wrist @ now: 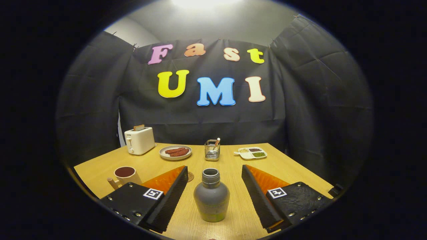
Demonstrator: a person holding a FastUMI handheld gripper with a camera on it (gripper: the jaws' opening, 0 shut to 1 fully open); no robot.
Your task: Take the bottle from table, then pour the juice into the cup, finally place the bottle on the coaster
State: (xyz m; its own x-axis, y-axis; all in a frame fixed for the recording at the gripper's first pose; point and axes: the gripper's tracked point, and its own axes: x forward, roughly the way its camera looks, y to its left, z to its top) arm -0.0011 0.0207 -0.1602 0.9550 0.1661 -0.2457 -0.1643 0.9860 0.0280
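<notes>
Gripper [213, 196] fingers spread wide, holding nothing, flank upright bottle [211, 196] on table [233, 163]. Open-topped, little juice: likely light, smooth, tippy; grip at belly.

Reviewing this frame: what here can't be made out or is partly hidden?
- Coaster, gripper view: mostly hidden behind the left finger.
- Bottle: opaque grey upper body hides the juice level.
- Compartment tray: contents too small to identify.
- Gripper: jaws open, flanking the bottle, not touching.
</notes>
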